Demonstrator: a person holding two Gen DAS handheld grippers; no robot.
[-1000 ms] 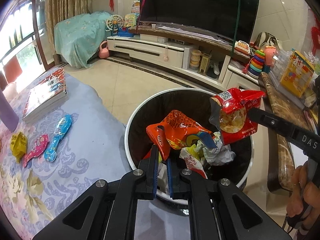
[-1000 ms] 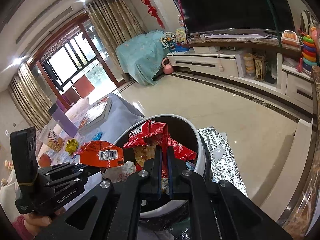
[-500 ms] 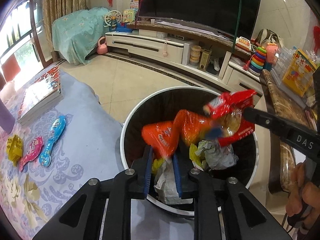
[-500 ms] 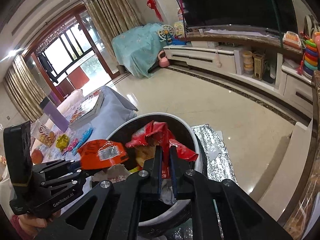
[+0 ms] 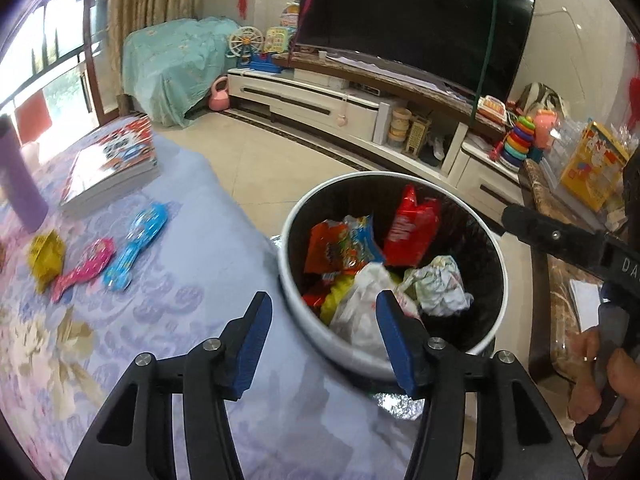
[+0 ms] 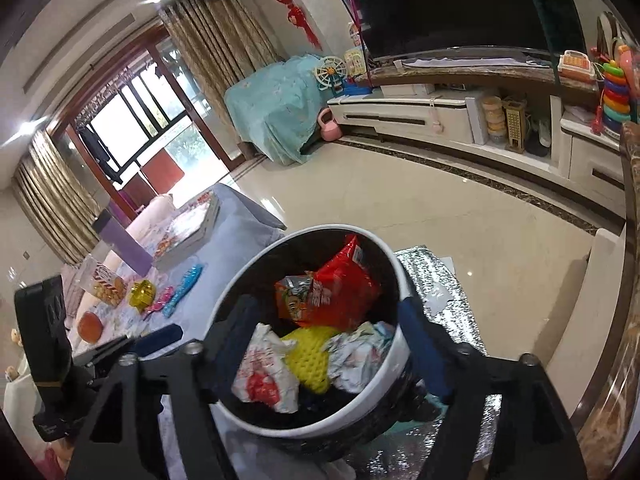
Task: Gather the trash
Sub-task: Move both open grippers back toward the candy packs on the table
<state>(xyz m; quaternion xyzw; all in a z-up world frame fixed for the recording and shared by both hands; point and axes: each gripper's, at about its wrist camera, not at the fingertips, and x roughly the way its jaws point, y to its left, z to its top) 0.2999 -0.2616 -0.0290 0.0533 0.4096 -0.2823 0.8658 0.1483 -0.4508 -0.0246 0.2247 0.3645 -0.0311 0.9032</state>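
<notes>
A white-rimmed black bin (image 5: pixel 289 284) stands beside the cloth-covered table. An orange snack bag (image 5: pixel 332 244), a red snack bag (image 5: pixel 412 228), crumpled paper (image 5: pixel 440 288) and a white plastic bag (image 5: pixel 360 308) lie in it. My left gripper (image 5: pixel 323 300) hovers over the bin's near rim, its jaws opening with nothing between them. My right gripper (image 6: pixel 326 304) hangs above the bin (image 6: pixel 400 280), its jaws also opening, and the red bag (image 6: pixel 344 292) lies loose below them. On the table lie a yellow wrapper (image 5: pixel 46 258), a pink wrapper (image 5: pixel 84 268) and a blue wrapper (image 5: pixel 136 246).
A stack of books (image 5: pixel 112 164) and a purple bottle (image 5: pixel 20 184) stand farther back on the table. A silver foil mat (image 6: pixel 432 276) lies under the bin. A marble-topped side table (image 5: pixel 560 280) is at the right. An orange fruit (image 6: pixel 90 326) sits near the left hand.
Both grippers went from shut to open. The orange bag and the red bag dropped from them into the bin. The left gripper drew back toward the table.
</notes>
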